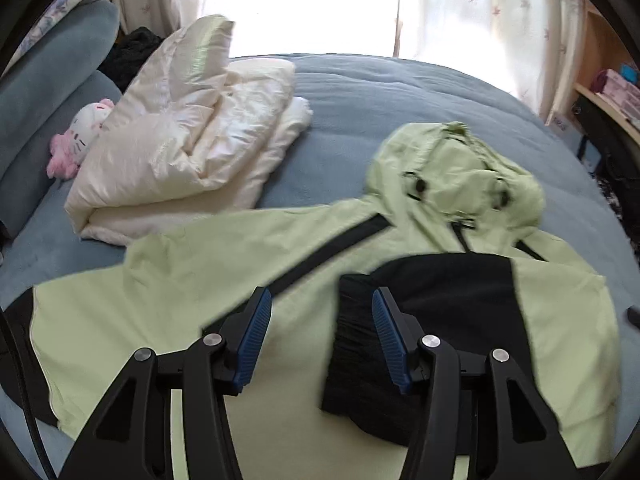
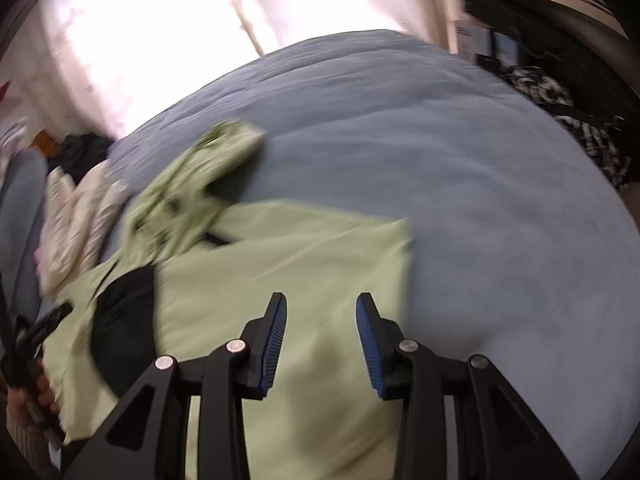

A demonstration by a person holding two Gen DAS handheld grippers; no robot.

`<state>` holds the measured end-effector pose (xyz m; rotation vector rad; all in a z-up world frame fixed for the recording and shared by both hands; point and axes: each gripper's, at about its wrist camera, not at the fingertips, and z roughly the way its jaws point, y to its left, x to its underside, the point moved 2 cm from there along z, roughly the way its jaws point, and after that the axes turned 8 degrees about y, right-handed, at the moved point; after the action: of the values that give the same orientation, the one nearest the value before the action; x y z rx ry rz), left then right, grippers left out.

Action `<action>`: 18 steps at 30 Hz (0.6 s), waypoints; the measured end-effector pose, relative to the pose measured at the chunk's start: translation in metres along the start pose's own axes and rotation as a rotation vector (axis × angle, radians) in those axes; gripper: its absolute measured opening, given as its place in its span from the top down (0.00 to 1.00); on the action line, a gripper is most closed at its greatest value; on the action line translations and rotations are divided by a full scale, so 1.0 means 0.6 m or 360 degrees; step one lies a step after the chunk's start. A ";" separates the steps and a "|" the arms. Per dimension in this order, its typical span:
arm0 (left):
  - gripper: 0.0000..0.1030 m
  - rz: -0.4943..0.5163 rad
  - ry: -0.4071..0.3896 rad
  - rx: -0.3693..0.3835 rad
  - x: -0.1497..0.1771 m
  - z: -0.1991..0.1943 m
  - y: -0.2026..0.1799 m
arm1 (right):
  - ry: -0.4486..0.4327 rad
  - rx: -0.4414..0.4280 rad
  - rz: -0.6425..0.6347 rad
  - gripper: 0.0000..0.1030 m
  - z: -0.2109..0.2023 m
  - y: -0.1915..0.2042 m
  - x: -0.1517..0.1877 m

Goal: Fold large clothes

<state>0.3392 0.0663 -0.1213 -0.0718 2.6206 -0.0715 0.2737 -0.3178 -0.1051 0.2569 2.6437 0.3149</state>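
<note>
A light green hooded jacket (image 1: 224, 256) with black panels lies spread on the blue bed cover (image 1: 380, 92). Its hood (image 1: 460, 172) points away from me. One sleeve is folded across the chest, ending in a black cuff (image 1: 360, 360). The other sleeve stretches out to the left. My left gripper (image 1: 322, 296) hovers over the chest, open, with nothing between its blue pads. In the blurred right wrist view, my right gripper (image 2: 322, 298) is open above the jacket's folded right side (image 2: 300, 260), with nothing between its pads.
A folded cream puffy garment (image 1: 192, 140) lies at the back left, beside a pink and white plush toy (image 1: 80, 136) and blue pillows (image 1: 52, 80). A wooden shelf (image 1: 608, 92) stands at the right. A hand holding the other gripper (image 2: 32, 344) shows at the left edge.
</note>
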 end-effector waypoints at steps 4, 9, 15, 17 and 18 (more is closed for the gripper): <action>0.55 -0.0004 0.0154 0.0164 0.040 0.006 -0.051 | 0.0135 -0.0166 -0.0120 0.65 0.034 0.105 0.057; 0.57 0.0095 0.0222 0.0117 0.103 0.053 -0.125 | 0.0260 -0.0252 -0.0246 0.65 0.089 0.191 0.126; 0.57 0.0083 0.0195 0.0009 0.119 0.067 -0.103 | 0.0225 -0.0010 -0.0209 0.65 0.098 0.127 0.146; 0.57 0.0048 0.0209 0.0031 0.116 0.069 -0.088 | 0.0152 0.0141 -0.0160 0.65 0.079 0.071 0.136; 0.57 0.0045 0.0206 0.0037 0.115 0.068 -0.083 | 0.0131 0.0202 -0.0119 0.65 0.071 0.042 0.132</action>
<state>0.3015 0.0109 -0.1874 -0.0228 2.7484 -0.1002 0.2276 -0.2679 -0.1691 0.1893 2.7508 0.1357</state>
